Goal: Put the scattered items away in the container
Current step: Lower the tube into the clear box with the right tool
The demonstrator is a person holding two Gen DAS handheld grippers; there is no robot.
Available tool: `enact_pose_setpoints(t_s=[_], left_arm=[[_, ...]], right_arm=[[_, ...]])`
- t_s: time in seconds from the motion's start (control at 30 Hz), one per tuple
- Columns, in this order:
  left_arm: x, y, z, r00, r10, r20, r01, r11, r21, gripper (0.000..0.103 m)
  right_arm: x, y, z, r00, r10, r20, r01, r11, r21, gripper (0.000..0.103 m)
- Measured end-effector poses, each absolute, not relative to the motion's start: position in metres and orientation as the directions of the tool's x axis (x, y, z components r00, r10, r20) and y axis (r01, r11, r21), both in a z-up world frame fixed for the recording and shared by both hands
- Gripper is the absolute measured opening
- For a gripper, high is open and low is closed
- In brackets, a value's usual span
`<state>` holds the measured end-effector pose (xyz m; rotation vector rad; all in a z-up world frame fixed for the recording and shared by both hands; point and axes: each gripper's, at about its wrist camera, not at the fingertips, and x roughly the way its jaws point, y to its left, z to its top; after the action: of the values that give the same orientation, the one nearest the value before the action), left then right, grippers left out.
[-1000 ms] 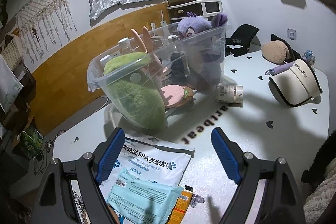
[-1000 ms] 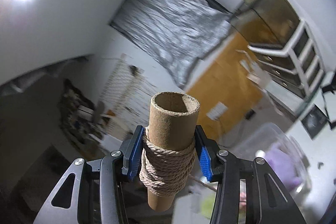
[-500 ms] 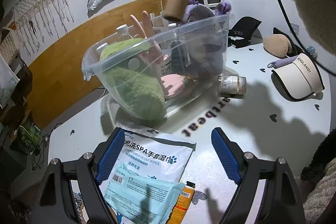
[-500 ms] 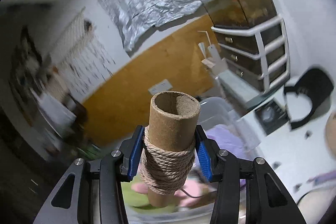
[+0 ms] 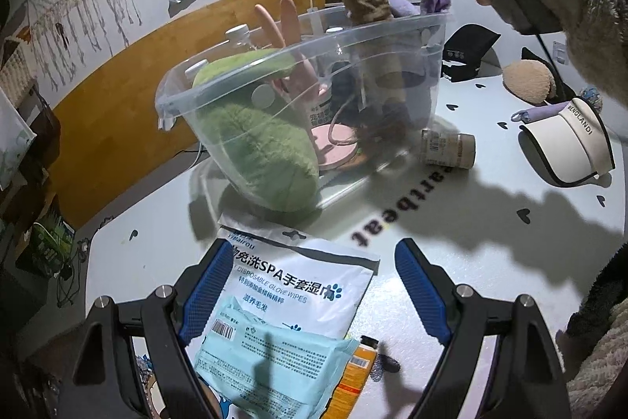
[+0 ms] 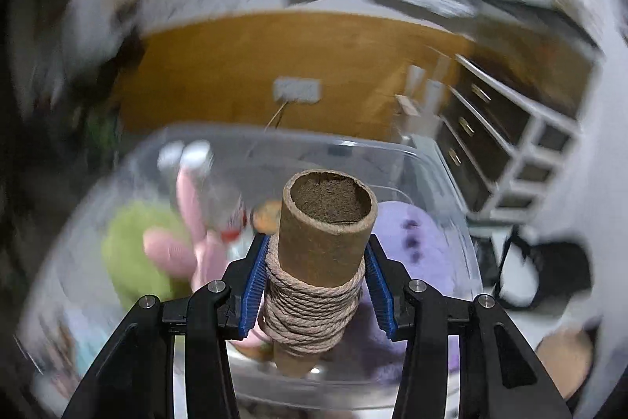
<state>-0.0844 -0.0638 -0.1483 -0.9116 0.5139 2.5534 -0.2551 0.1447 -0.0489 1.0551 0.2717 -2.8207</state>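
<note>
Container (image 5: 392, 26) holds plush toys; right fingers (image 6: 251, 285) pinch rope spool (image 6: 314, 285) above it, left fingers (image 5: 204, 297) spread over wipes (image 5: 298, 285).

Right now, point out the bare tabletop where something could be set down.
The widest free patch of table lies between the clear bin, the wipes pouch and the white visor, around the printed lettering. It is crowded under the left gripper, where packets overlap, and inside the bin.

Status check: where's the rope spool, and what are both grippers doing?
Right gripper shut on rope spool, lower end inside the clear bin. Left gripper open, empty, over wipes pack. Bin crowded with plush toys; little free room.
</note>
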Motion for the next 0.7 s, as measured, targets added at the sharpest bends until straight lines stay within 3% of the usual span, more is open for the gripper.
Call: enact_pose_setpoints(t_s=[0.17,0.27,0.7], left_arm=[[-0.086,-0.066,-0.153,-0.713,0.216,-0.667,-0.455,-0.866,0.207,0.085],[-0.088,-0.067,-0.155,-0.713,0.211,-0.669,-0.448,-0.871,0.203,0.085],[-0.098,-0.070,-0.156,-0.714,0.198,-0.672,-0.433,-0.879,0.201,0.085]], right_arm=[[-0.250,0.117,-0.071,-0.685,-0.055,-0.727,0.430,-0.835,-0.342,0.048],[-0.248,0.111,-0.084,-0.639,-0.053,-0.768,0.523,-0.762,-0.383,0.048],[-0.283,0.122,-0.089,-0.302,-0.126,-0.945,0.733,-0.665,-0.146,0.048]])
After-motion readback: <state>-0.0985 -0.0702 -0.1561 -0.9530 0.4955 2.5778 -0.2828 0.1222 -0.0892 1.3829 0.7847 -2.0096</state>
